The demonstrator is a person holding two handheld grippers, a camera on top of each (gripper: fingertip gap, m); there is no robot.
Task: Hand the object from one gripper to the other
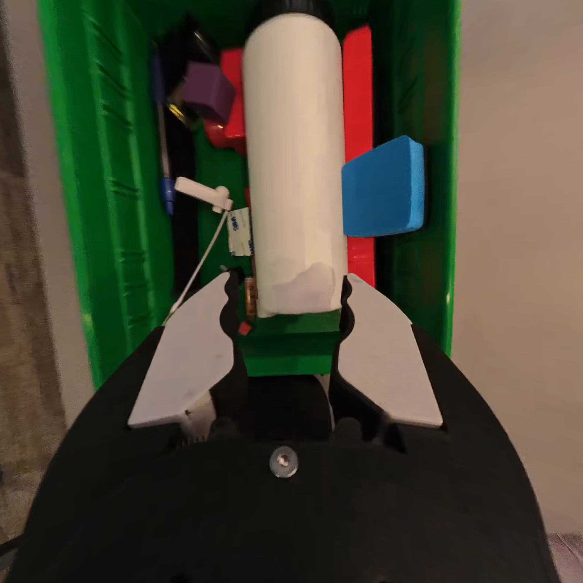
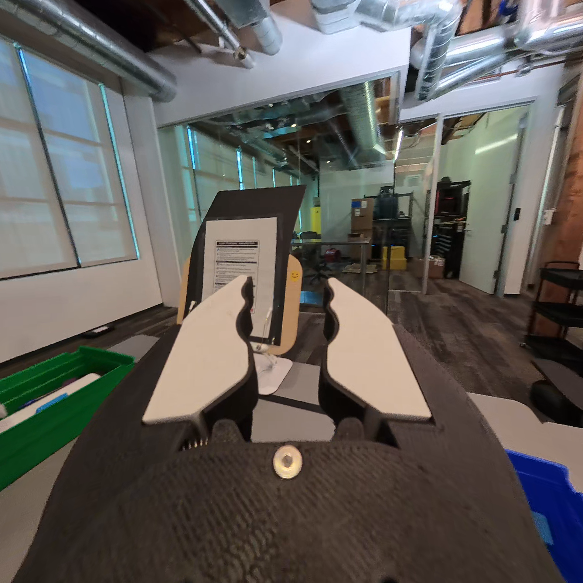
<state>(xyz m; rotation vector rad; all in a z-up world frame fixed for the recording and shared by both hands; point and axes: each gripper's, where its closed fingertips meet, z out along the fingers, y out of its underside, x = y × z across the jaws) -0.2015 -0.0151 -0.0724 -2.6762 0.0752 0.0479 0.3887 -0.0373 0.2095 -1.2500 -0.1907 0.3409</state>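
You are in an office-workshop: exposed metal ducts (image 2: 356, 28) overhead, glass partitions (image 2: 347, 202), shaded windows (image 2: 60, 157), stacked cardboard boxes (image 2: 361, 217), storage shelving (image 2: 451, 227), and a rolling cart (image 2: 555, 315) on carpet.

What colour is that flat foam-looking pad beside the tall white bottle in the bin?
Bright blue pad, clearest in the left wrist view.

1. Large shaded windows (image 2: 60, 164) on the left, set in a white wall (image 2: 138, 176).
2. Silver ducts (image 2: 362, 123) and pipes overhead, under exposed ceiling.
3. Glass partition (image 2: 347, 202) ahead; shelving (image 2: 451, 227) and cardboard boxes (image 2: 361, 214) behind.
4. Brick wall (image 2: 571, 189) on the right, black cart (image 2: 555, 303) beside it.
5. Dark patterned carpet (image 2: 457, 318) across the floor.
6. Daylight from the left, soft and even.
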